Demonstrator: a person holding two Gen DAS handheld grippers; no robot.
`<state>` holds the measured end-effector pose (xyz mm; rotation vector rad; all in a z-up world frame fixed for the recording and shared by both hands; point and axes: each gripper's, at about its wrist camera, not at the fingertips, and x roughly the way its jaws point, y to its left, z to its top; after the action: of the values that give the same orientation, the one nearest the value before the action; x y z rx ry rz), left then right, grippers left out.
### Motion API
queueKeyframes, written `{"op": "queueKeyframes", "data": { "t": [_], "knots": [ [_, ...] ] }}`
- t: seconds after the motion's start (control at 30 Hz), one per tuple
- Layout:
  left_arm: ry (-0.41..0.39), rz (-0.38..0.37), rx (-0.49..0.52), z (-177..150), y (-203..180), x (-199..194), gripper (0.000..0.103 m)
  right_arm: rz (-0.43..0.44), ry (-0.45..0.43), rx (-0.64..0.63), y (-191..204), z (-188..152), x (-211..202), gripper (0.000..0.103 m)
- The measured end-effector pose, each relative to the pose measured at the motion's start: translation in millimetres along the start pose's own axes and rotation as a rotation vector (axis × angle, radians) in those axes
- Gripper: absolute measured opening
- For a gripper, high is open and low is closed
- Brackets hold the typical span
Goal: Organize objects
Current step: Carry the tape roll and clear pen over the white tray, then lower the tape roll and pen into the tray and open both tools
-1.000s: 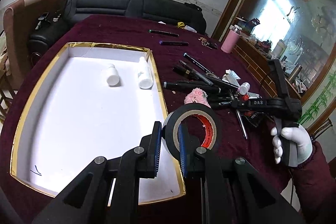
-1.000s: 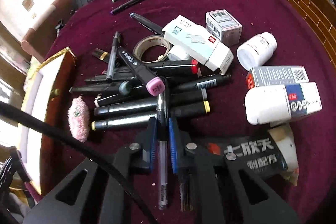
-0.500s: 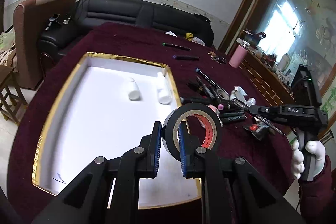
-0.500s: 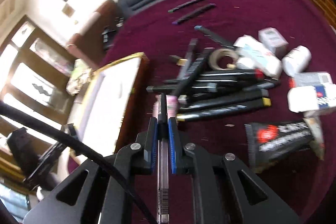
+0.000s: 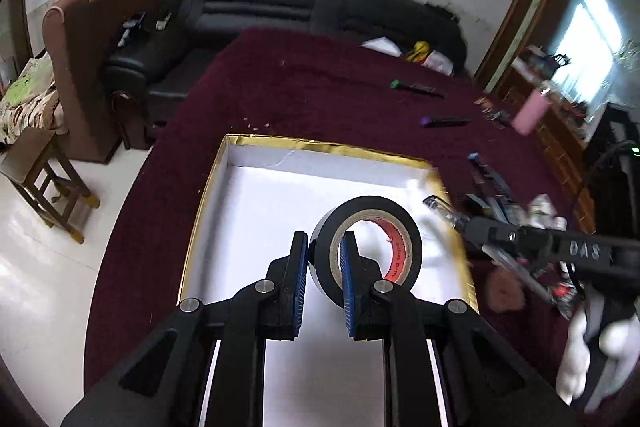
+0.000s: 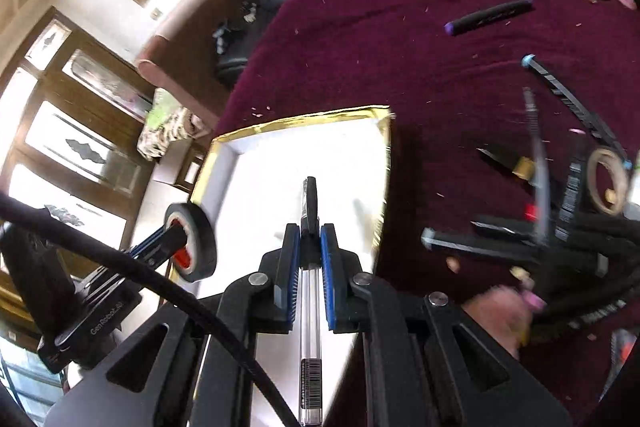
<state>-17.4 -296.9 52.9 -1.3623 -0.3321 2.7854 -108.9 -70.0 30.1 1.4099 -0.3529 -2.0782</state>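
Observation:
My left gripper (image 5: pixel 324 247) is shut on a roll of black tape (image 5: pixel 404 227) with a red core and holds it above the white box (image 5: pixel 256 211) with a gold rim. The tape also shows in the right wrist view (image 6: pixel 198 239). My right gripper (image 6: pixel 310 239) is shut on a clear pen (image 6: pixel 310 307) with a black cap, over the box's (image 6: pixel 280 163) right part. From the left wrist view the right gripper (image 5: pixel 464 223) and pen tip (image 5: pixel 440 207) reach in over the box's right rim.
A pile of black markers (image 6: pixel 560 227) and a beige tape ring (image 6: pixel 608 179) lie on the maroon tablecloth (image 6: pixel 400 47) to the right of the box. Two single markers (image 6: pixel 488 15) lie farther back. A black sofa (image 5: pixel 280 7) and a stool (image 5: pixel 52 179) stand beyond the table.
Both grippers have moved left over the white box, each still holding its object. The right gripper lifted the pen away from the marker pile.

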Motion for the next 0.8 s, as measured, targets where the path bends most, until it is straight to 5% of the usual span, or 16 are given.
{"op": "queueKeyframes", "data": {
  "t": [0.23,0.5,0.67,0.8],
  "knots": [
    [0.085,0.062,-0.009,17.7,11.6,56.2,0.013,-0.082,0.026,0.004,10.5,18.9,47.2,0.009],
    [0.105,0.042,-0.05,16.9,18.3,72.6,0.017,-0.126,0.032,-0.002,2.1,23.9,64.4,0.012],
    [0.087,0.029,-0.115,17.2,24.2,66.8,0.033,-0.112,-0.008,0.002,-4.0,24.0,44.4,0.012],
    [-0.001,-0.003,-0.183,3.1,20.3,39.7,0.041,-0.096,-0.087,-0.032,-1.6,13.6,0.5,0.012]
  ]
}}
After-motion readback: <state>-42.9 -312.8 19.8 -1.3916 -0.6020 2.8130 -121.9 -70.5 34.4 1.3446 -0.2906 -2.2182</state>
